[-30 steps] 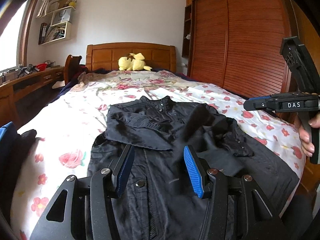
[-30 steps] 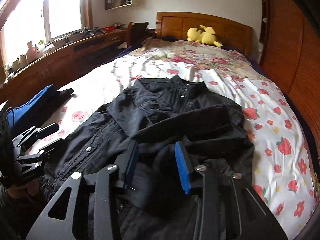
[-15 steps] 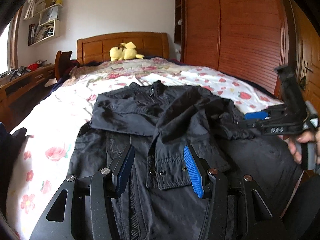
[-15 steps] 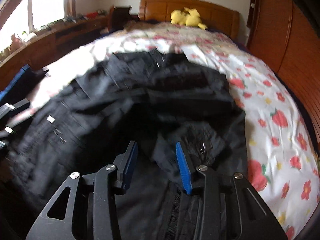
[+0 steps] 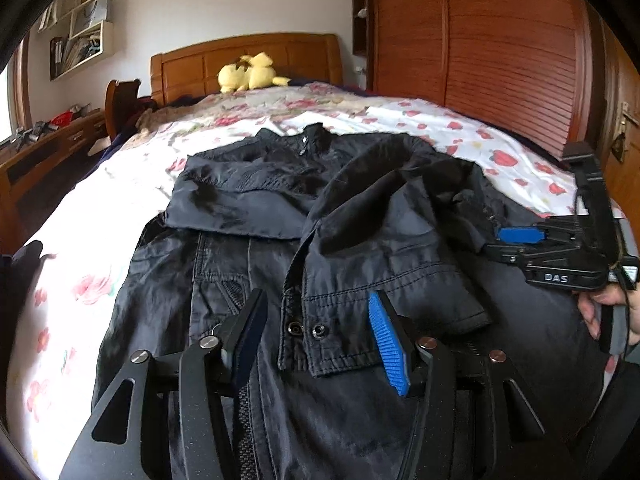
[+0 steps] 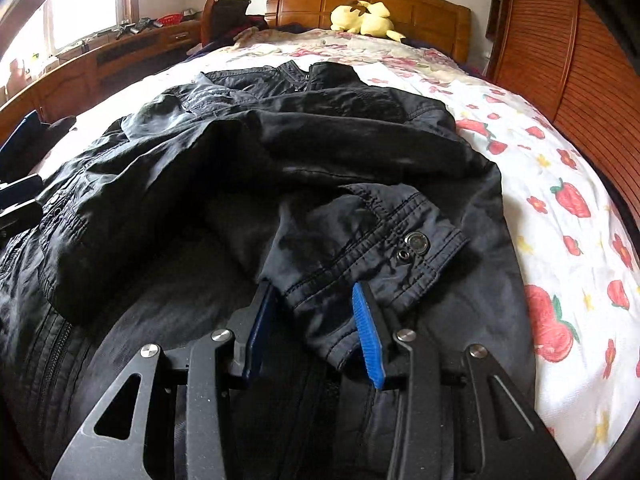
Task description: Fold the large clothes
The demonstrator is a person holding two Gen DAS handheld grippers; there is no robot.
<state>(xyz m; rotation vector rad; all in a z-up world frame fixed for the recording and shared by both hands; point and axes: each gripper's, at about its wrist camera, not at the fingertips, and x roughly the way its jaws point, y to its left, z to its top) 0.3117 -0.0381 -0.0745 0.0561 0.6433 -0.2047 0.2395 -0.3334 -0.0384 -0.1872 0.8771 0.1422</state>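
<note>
The black snap-buttoned cotton jacket (image 6: 280,168) lies collar-away on the floral bed (image 6: 560,208), its folded-in sleeve cuff (image 6: 372,256) at twelve o'clock between the right gripper's (image 6: 316,332) unclosed pads, while the left gripper (image 5: 320,332) is opening over the other cuff (image 5: 360,320).

this is a bedroom in a home. there is a big bed (image 5: 460,136) with a flower sheet, a wooden headboard (image 5: 244,60), a yellow stuffed toy (image 5: 250,77) (by the headboard), a brown wardrobe (image 5: 500,44) and a wall shelf (image 5: 86,32).
</note>
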